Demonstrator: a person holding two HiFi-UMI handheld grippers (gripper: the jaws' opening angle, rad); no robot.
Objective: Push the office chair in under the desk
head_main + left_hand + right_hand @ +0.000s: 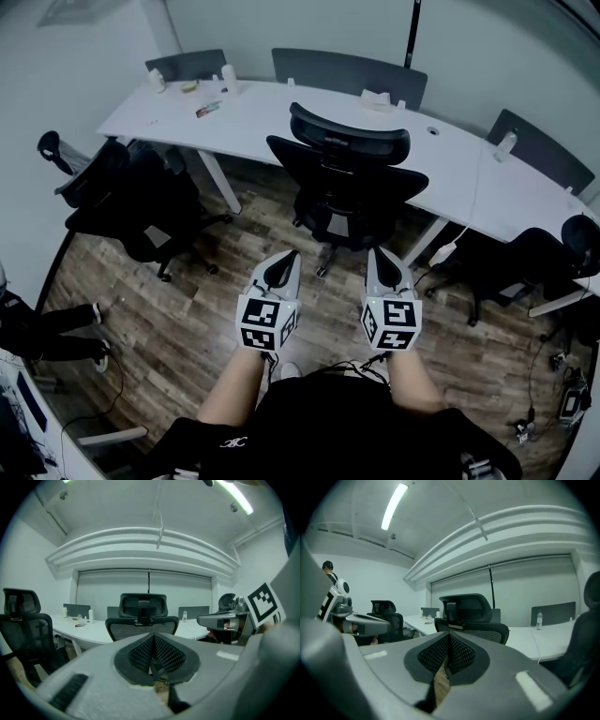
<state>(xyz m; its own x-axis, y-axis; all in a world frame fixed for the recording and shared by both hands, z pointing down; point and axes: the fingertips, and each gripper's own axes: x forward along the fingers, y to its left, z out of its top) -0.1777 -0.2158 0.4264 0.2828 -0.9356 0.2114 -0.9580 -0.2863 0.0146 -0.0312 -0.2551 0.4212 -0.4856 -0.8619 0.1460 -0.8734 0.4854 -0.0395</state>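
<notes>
Now both claws are clenched on nothing: the left gripper (pixel 281 261) and the right gripper (pixel 384 258) hang side by side near the black office chair (pixel 345 183). The chair stands at the near edge of the white desk (pixel 272 117), with its back toward the person.

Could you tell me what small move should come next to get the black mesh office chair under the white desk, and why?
Probably ease both forward onto the backrest of the black mesh office chair: the left gripper and right gripper are shut, empty and short of it, and it stands out from the white desk.
</notes>
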